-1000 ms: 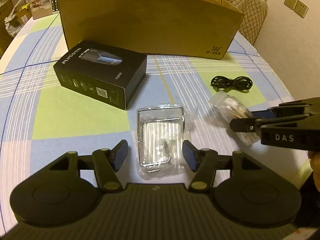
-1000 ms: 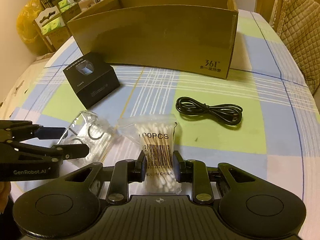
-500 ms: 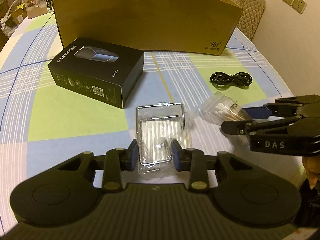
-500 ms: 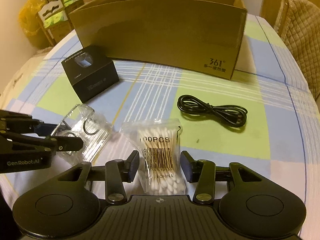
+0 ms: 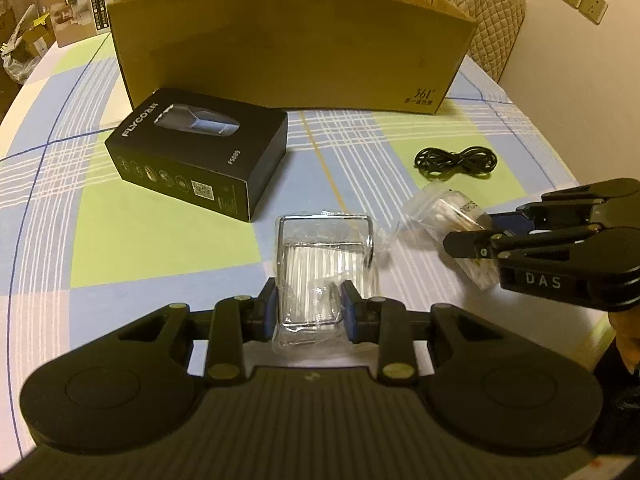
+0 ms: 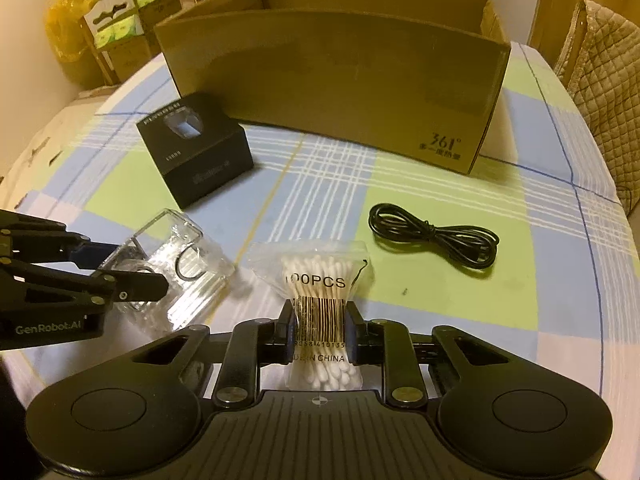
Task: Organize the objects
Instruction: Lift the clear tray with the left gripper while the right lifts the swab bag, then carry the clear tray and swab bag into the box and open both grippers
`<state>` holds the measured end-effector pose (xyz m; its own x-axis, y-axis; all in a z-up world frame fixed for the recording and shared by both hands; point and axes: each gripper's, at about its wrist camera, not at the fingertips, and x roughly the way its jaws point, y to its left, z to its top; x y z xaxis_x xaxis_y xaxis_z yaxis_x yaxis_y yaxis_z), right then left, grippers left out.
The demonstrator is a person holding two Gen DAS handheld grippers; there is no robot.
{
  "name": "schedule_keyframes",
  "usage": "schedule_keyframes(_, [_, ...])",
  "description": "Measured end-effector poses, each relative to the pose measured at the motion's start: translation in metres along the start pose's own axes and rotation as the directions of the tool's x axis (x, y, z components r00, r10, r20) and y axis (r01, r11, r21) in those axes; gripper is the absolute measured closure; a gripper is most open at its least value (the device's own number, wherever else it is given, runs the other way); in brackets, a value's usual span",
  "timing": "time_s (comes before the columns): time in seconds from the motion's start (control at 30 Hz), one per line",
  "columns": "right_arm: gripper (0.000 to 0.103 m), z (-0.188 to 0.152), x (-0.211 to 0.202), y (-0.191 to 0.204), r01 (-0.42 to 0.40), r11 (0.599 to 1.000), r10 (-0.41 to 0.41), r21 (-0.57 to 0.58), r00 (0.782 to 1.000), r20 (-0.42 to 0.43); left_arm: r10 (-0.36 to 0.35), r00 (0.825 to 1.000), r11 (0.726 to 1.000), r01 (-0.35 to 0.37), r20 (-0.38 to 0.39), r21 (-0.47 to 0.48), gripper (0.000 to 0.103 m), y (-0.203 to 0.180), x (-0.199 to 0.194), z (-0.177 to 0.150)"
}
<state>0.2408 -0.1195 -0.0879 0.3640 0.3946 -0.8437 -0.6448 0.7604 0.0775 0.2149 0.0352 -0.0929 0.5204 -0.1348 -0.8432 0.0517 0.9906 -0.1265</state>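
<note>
My left gripper (image 5: 308,312) is shut on a clear plastic-wrapped holder with a wire frame (image 5: 324,256), which also shows in the right wrist view (image 6: 176,256). My right gripper (image 6: 319,336) is shut on a bag of cotton swabs (image 6: 316,280), seen at the right in the left wrist view (image 5: 448,212). Both sit low over the checked tablecloth. A black Flyco box (image 5: 196,152) and a coiled black cable (image 6: 432,236) lie on the table. An open cardboard box (image 6: 332,80) stands behind them.
A quilted chair (image 6: 600,80) stands at the right of the table. Stacked cartons (image 6: 116,28) and a yellow bag (image 6: 68,28) are off the table's left side. A white product box (image 5: 84,4) sits beyond the far left.
My left gripper closed from wide open onto the plastic-wrapped holder. My right gripper opened briefly, then closed on the cotton swab bag again. Both have lifted slightly toward the cardboard box.
</note>
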Motion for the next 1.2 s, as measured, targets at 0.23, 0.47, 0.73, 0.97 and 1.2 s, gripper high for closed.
schedule_keyframes(0.23, [0.083, 0.005, -0.025, 0.007, -0.014, 1.000, 0.013, 0.012, 0.999, 0.032, -0.002, 0.999, 1.000, 0.002, 0.039, -0.001, 0.076, -0.006, -0.023, 0.005])
schedule_keyframes(0.47, [0.083, 0.013, -0.052, 0.014, -0.012, 1.000, 0.011, 0.003, 0.997, 0.082, 0.006, 0.996, 1.000, -0.006, 0.084, 0.003, 0.076, -0.010, -0.048, 0.012])
schedule_keyframes(0.73, [0.083, 0.021, -0.076, 0.019, -0.011, 1.000, 0.012, -0.011, 0.992, 0.129, 0.016, 0.992, 1.000, -0.018, 0.123, 0.010, 0.076, -0.014, -0.071, 0.020])
schedule_keyframes(0.97, [0.083, 0.020, -0.084, 0.019, -0.010, 1.000, 0.011, -0.012, 0.990, 0.137, 0.021, 0.990, 1.000, -0.023, 0.136, 0.016, 0.076, -0.017, -0.083, 0.022])
schedule_keyframes(1.2, [0.083, 0.020, -0.088, 0.020, -0.009, 1.000, 0.011, -0.014, 0.991, 0.137, 0.023, 0.990, 0.999, -0.027, 0.142, 0.028, 0.076, -0.018, -0.088, 0.025])
